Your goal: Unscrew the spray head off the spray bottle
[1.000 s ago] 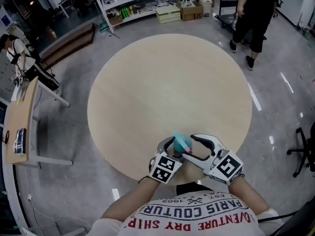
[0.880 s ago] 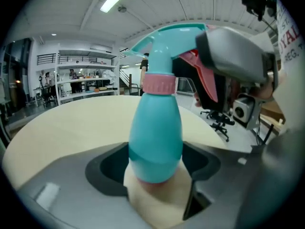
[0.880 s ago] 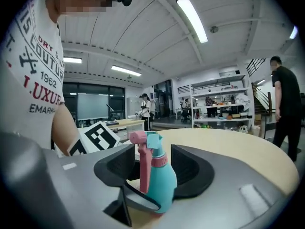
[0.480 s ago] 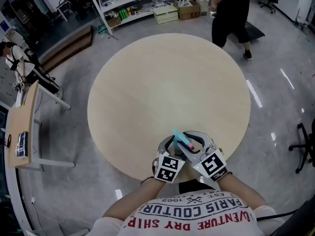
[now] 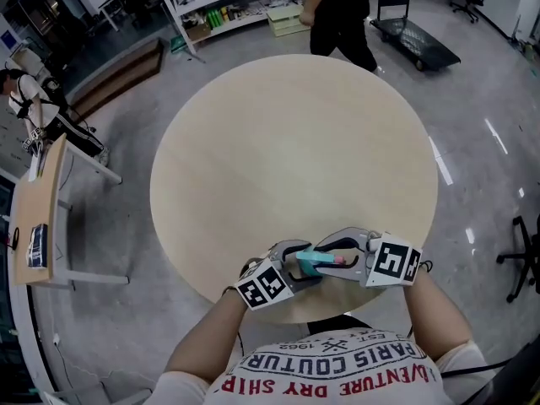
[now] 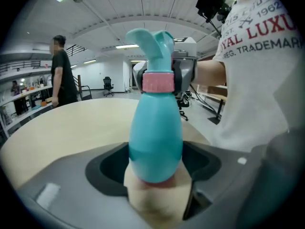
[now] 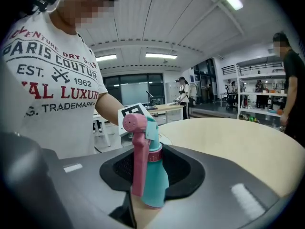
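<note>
Left hand-held gripper (image 6: 155, 178) clamps the bottle (image 6: 156, 132); right hand-held gripper (image 7: 147, 192), just closing, pinches its spray head (image 6: 155, 46). Your twist may spin the rounded bottle.

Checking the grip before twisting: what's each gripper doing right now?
Left gripper: closed on the spray bottle body.
Right gripper: jaws just closed in, gripping the spray head.

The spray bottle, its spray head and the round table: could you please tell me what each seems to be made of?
Spray bottle: probably plastic, smooth teal with a soft sheen.
Spray head: moulded plastic too, teal with a matte pink collar.
Table: likely wood or laminate, pale beige with faint grain, satin.
</note>
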Tool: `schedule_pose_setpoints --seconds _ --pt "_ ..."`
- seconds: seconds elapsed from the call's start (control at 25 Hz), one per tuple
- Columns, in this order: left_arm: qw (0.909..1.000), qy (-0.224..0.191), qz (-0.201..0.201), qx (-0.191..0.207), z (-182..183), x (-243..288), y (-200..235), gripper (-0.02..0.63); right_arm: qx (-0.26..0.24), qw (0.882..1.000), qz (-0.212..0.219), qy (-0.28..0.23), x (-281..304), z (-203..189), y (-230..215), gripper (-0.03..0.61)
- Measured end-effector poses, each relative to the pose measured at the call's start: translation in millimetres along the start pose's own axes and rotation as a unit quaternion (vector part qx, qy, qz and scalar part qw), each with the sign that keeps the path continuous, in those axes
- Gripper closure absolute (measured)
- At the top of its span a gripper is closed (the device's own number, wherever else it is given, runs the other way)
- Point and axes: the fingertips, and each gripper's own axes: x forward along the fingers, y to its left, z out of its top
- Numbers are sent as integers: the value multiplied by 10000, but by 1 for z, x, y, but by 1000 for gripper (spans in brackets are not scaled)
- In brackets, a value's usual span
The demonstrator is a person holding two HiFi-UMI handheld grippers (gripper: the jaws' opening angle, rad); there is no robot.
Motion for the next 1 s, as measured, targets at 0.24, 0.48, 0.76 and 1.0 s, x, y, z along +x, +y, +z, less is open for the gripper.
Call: schedule_pose_setpoints --seconds 0.24,0.48,0.76,1.0 --pt "10000 -41 -61 13 -2 0 -1 270 73 9999 7 -113 1 0 1 449" --pt "9972 -143 537 -499 3 4 5 270 191 9948 -951 -323 -8 3 -11 377" --pt "9715 -341 1855 -1437 7 9 16 270 1050 9385 -3140 -977 -54 1 -18 322" --pt "9526 -370 2400 -1835 2 2 21 270 889 9442 -3081 -748 -42 3 5 379"
